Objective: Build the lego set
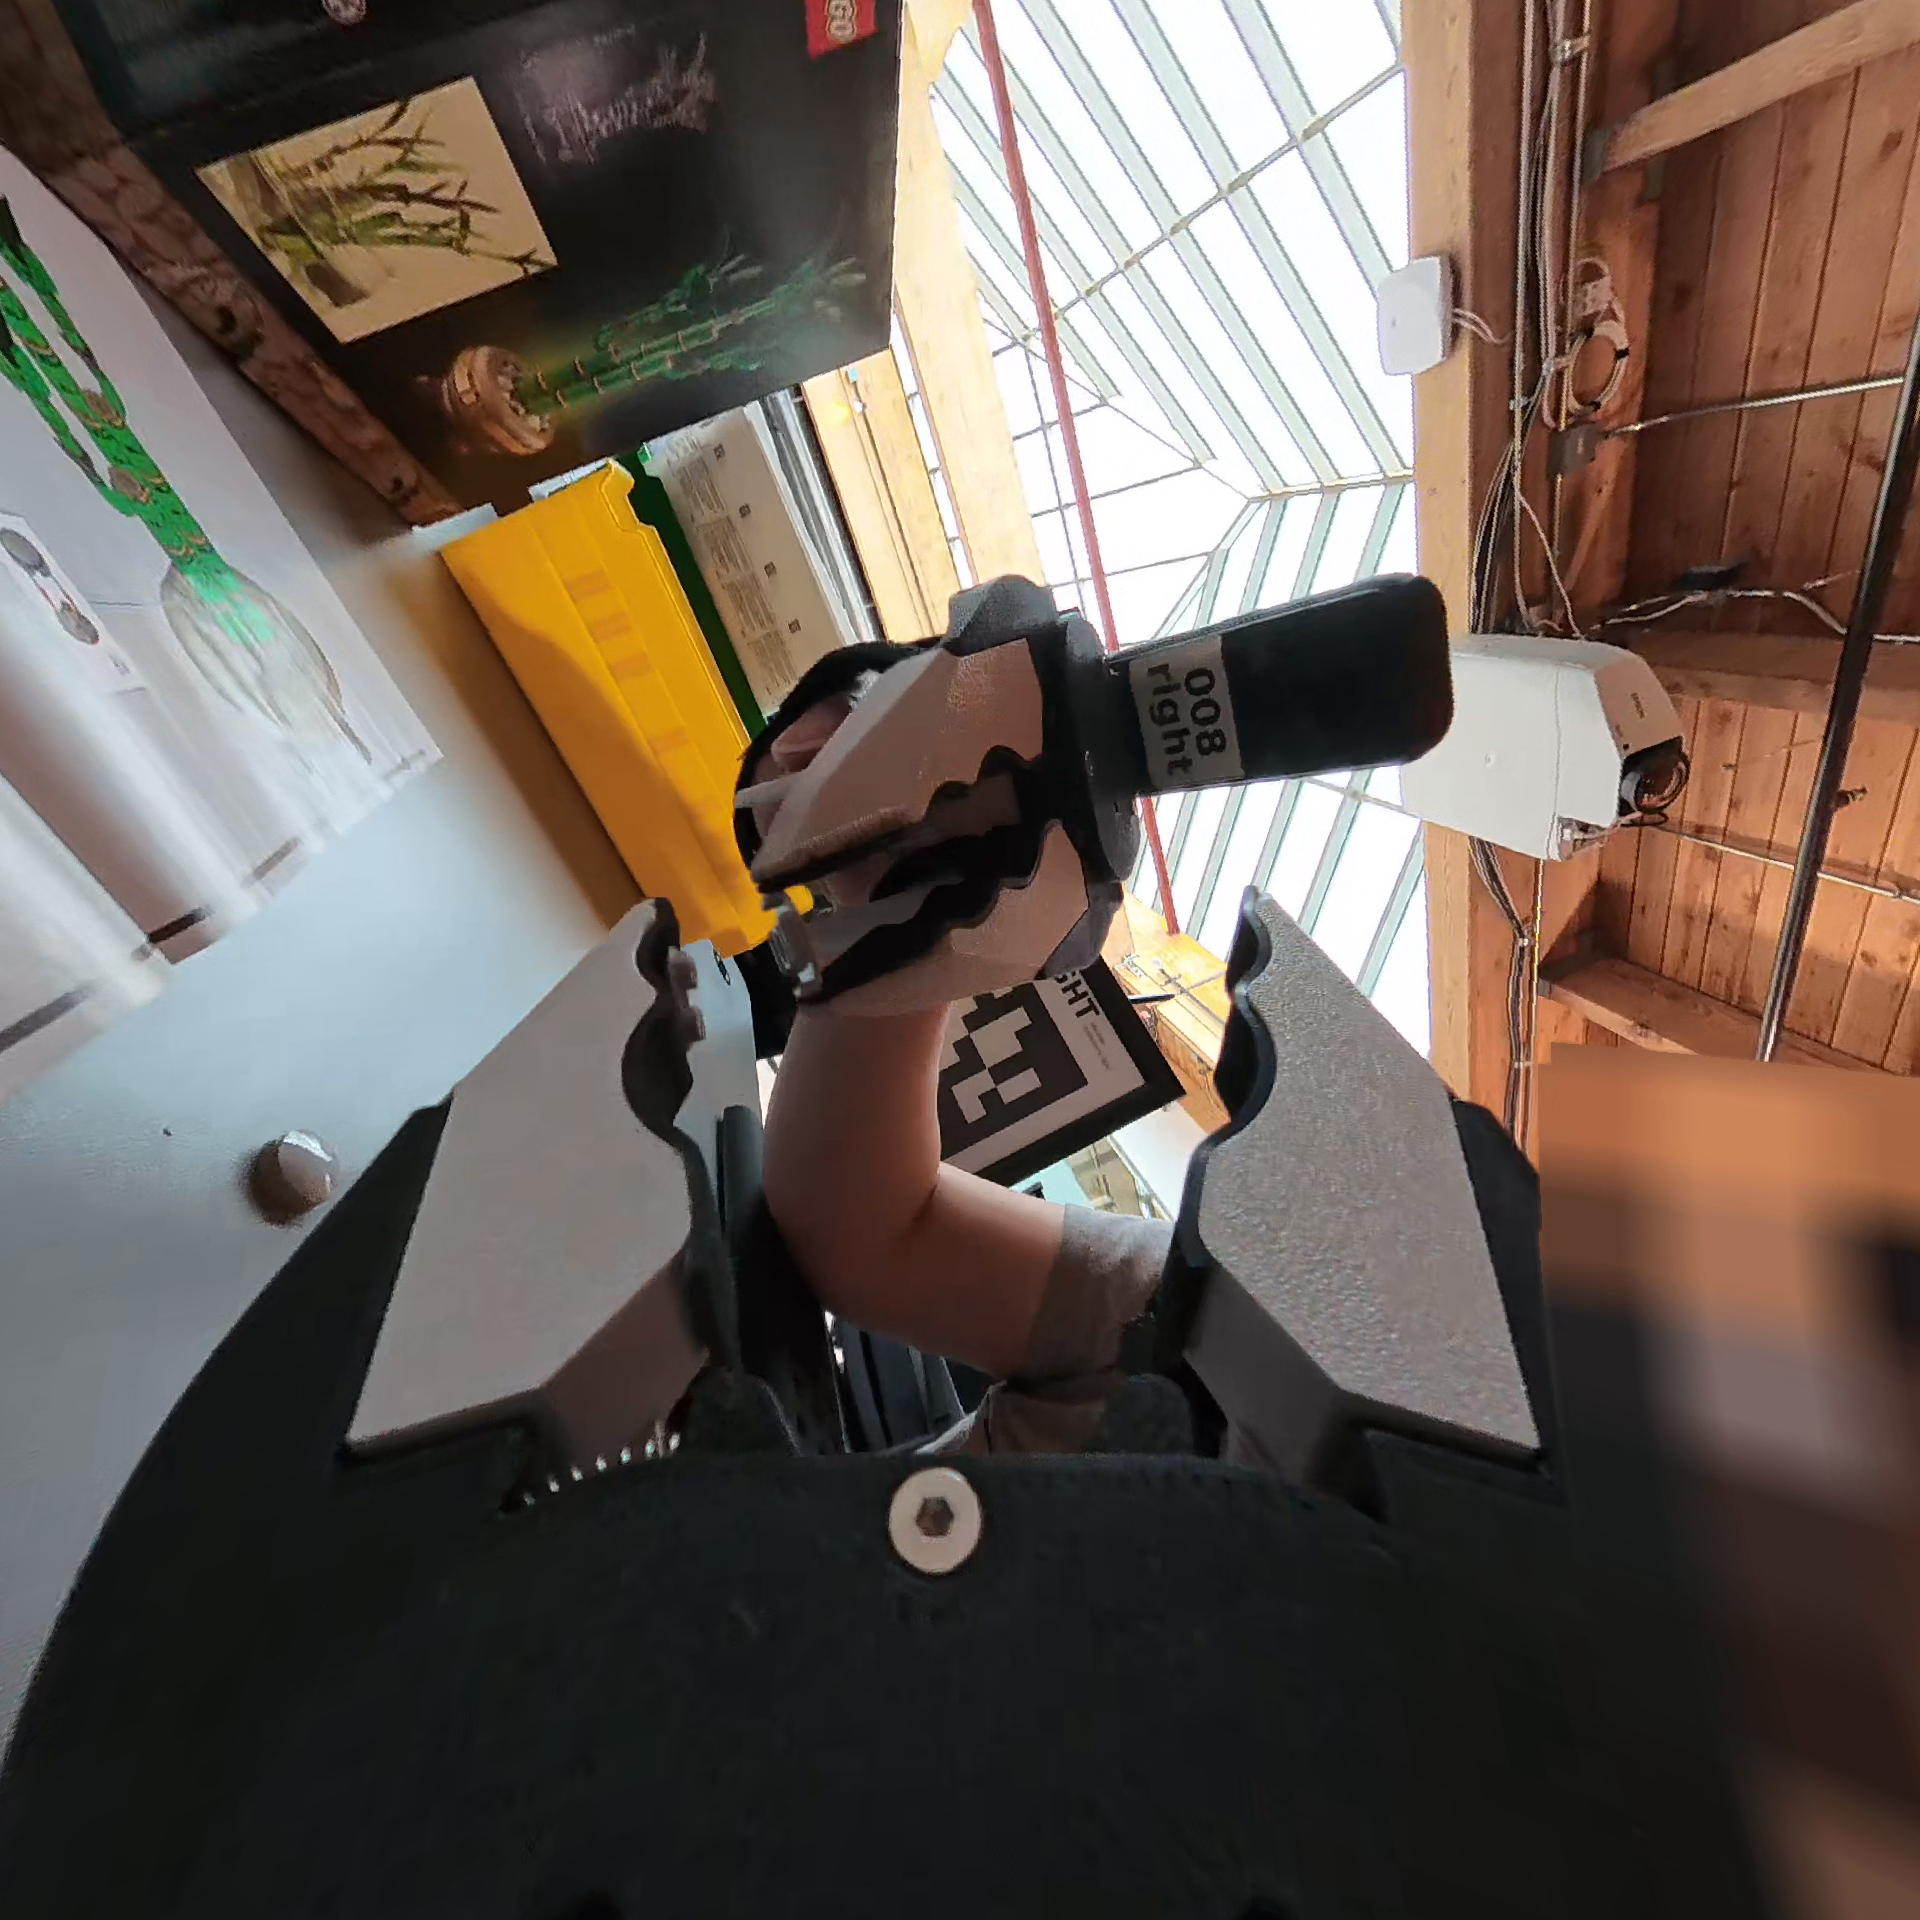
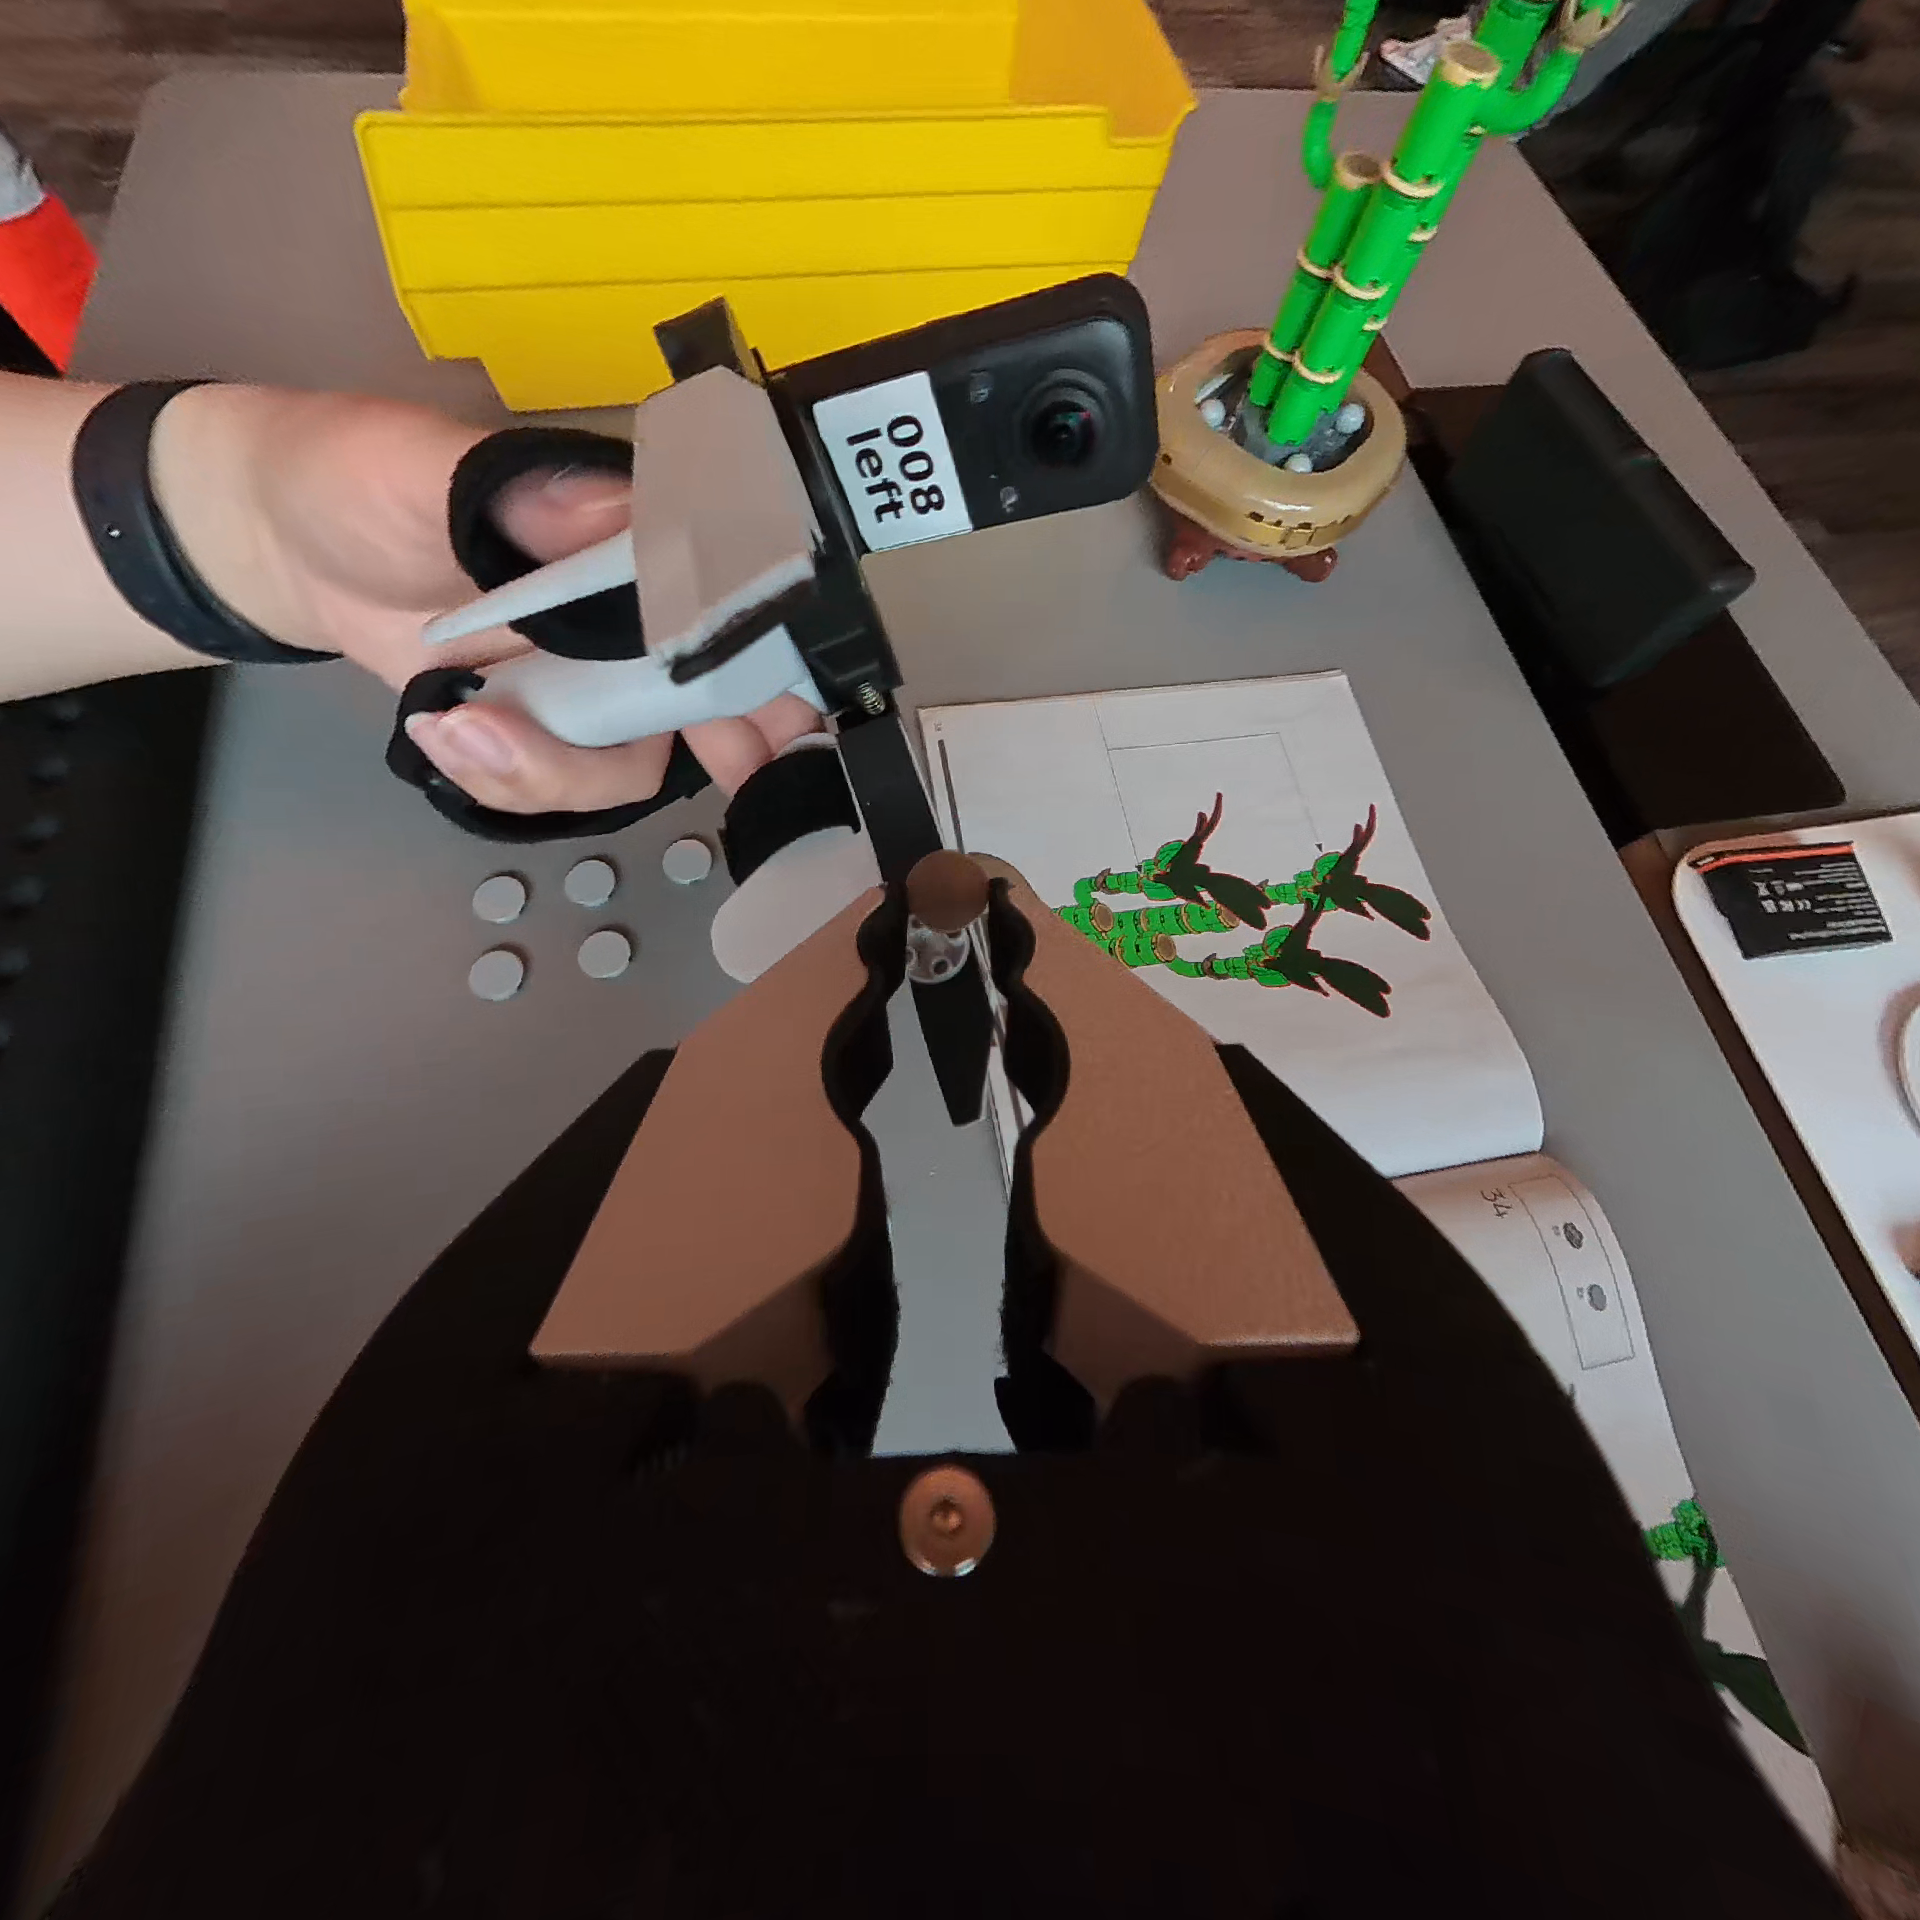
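Note:
My right gripper is shut on a small round brown piece, with a pale round part just under it, held above the table. In the left wrist view the right gripper is in a hand ahead of me. My left gripper is wide open, tilted up toward the ceiling, with nothing clearly held. In the right wrist view a black finger of the left gripper reaches under my right tips. The green bamboo model stands in its tan pot at the back right.
Several grey round discs lie on the grey table; one also shows in the left wrist view. An open instruction booklet lies to the right. A yellow bin is behind, a black box at the right, and the set's box. Less than 4 cm separates the two grippers' tips. The green bamboo model lies around 25 centimeters away from my right fingertips.

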Demonstrator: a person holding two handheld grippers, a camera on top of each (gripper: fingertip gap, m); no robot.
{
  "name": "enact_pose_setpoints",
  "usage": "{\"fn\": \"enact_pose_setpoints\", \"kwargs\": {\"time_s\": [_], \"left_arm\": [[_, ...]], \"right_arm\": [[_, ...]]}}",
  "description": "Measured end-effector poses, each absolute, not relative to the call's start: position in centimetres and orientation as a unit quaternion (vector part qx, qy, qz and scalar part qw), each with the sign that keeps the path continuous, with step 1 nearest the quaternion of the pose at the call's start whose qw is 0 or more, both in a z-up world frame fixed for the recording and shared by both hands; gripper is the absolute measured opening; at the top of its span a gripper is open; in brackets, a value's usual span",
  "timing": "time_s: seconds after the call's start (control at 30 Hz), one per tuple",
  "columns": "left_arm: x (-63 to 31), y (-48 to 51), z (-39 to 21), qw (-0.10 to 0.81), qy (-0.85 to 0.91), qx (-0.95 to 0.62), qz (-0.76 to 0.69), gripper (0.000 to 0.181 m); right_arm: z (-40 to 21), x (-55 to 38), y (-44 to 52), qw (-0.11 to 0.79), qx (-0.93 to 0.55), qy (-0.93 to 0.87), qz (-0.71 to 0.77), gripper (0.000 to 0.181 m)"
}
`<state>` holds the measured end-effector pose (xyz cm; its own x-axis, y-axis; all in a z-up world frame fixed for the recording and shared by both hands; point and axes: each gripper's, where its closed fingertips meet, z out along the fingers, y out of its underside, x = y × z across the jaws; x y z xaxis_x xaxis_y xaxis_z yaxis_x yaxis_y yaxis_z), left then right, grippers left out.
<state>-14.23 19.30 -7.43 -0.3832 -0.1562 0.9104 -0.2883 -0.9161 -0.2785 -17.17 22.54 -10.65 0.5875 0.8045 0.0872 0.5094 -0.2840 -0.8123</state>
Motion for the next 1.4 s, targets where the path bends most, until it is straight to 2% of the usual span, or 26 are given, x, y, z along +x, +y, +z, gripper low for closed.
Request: {"fn": "enact_pose_setpoints", "kwargs": {"time_s": [0.77,1.4], "left_arm": [[-14.4,21.4,-7.7,0.014,-0.147,0.568,0.809,0.106],[-14.1,21.1,-8.1,0.005,-0.165,0.582,0.796,0.112]], "right_arm": [[-12.6,-17.0,23.6,0.396,-0.813,-0.424,0.048,0.015],[-13.6,-17.2,23.7,0.383,-0.816,-0.432,0.041,0.016]]}}
